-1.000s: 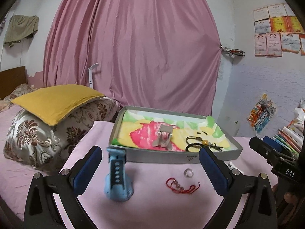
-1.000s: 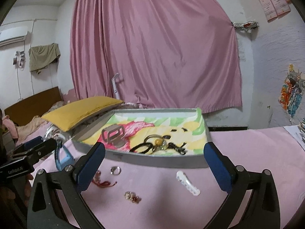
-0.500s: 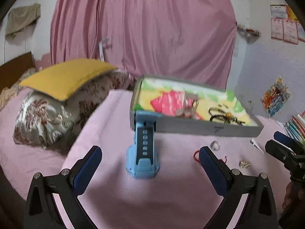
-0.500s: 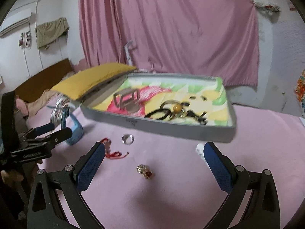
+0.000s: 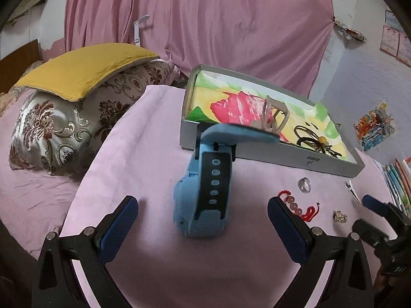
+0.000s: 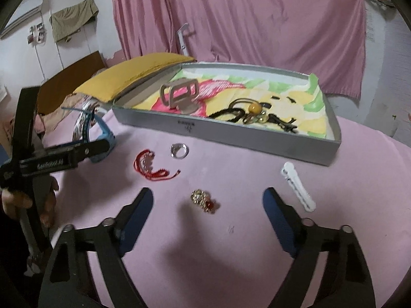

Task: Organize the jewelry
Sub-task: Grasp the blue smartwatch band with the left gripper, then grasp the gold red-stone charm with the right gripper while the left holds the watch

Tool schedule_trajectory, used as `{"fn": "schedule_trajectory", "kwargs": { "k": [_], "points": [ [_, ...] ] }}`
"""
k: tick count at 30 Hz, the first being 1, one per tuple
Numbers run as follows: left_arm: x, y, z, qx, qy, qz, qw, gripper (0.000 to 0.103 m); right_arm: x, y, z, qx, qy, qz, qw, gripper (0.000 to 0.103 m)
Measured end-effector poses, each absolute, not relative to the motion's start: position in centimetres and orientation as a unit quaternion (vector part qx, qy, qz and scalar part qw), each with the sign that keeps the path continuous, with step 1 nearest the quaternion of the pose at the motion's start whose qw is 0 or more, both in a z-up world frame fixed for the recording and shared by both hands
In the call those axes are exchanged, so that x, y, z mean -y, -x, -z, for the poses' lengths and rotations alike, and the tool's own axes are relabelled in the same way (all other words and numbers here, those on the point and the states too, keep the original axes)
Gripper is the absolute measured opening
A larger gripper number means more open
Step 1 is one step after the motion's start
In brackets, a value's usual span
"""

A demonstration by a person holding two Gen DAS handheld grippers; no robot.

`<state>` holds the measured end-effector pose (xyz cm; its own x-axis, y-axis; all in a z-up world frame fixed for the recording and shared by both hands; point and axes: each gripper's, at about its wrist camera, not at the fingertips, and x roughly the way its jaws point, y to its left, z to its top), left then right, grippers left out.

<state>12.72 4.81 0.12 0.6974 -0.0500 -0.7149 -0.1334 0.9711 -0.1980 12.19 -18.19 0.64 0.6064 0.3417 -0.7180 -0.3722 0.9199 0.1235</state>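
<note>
A blue watch (image 5: pixel 203 192) stands on the pink cloth, right between and just ahead of my open left gripper (image 5: pixel 203 220); it also shows in the right wrist view (image 6: pixel 102 133). My open right gripper (image 6: pixel 208 205) hovers over a small gold brooch (image 6: pixel 204 200). A red bead bracelet (image 6: pixel 149 166), a silver ring (image 6: pixel 179 151) and a white hair clip (image 6: pixel 298 186) lie on the cloth. The grey tray (image 6: pixel 231 132) behind them holds a beige buckle (image 6: pixel 179 93) and black cords with a yellow bead (image 6: pixel 253 109).
Patterned pillows with a yellow cushion (image 5: pixel 77 71) lie at the left. A pink curtain (image 5: pixel 205 20) hangs behind. Books (image 5: pixel 398 179) stand at the far right. The left gripper's arm (image 6: pixel 51 161) crosses the left side of the right wrist view.
Both grippers have moved forward and down toward the cloth. The watch now sits between my left fingers; the brooch now sits between my right fingers.
</note>
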Motion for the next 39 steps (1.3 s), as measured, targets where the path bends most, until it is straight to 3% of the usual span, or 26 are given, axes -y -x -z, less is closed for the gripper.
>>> {"fn": "schedule_trajectory", "kwargs": {
  "k": [3, 9, 16, 19, 22, 30, 39],
  "points": [
    [-4.8, -13.1, 0.0, -0.395, 0.115, -0.019, 0.911, 0.085, 18.2, -12.2, -0.3, -0.406, 0.022, -0.201, 0.891, 0.059],
    [-4.6, -13.5, 0.1, -0.403, 0.105, -0.013, 0.909, 0.07, 17.8, -12.4, 0.2, -0.42, 0.024, -0.209, 0.883, 0.042],
    [-4.1, -13.8, 0.0, -0.409, 0.077, -0.016, 0.909, 0.056, 17.2, -12.5, 0.4, -0.422, 0.032, -0.21, 0.881, 0.037],
    [-3.9, -13.9, 0.0, -0.411, 0.067, -0.02, 0.909, 0.053, 17.0, -12.5, 0.4, -0.422, 0.038, -0.212, 0.881, 0.03],
    [-3.9, -13.8, 0.0, -0.412, 0.063, -0.024, 0.909, 0.043, 17.0, -12.3, 0.4, -0.422, 0.039, -0.215, 0.88, 0.026],
    [-3.6, -13.5, -0.1, -0.413, 0.063, -0.014, 0.909, 0.043, 16.7, -11.8, 0.5, -0.422, 0.037, -0.226, 0.877, 0.013],
    [-2.5, -12.0, -0.1, -0.413, 0.061, 0.014, 0.908, 0.042, 16.3, -11.3, 0.6, -0.421, 0.035, -0.239, 0.874, 0.01]
  ]
}}
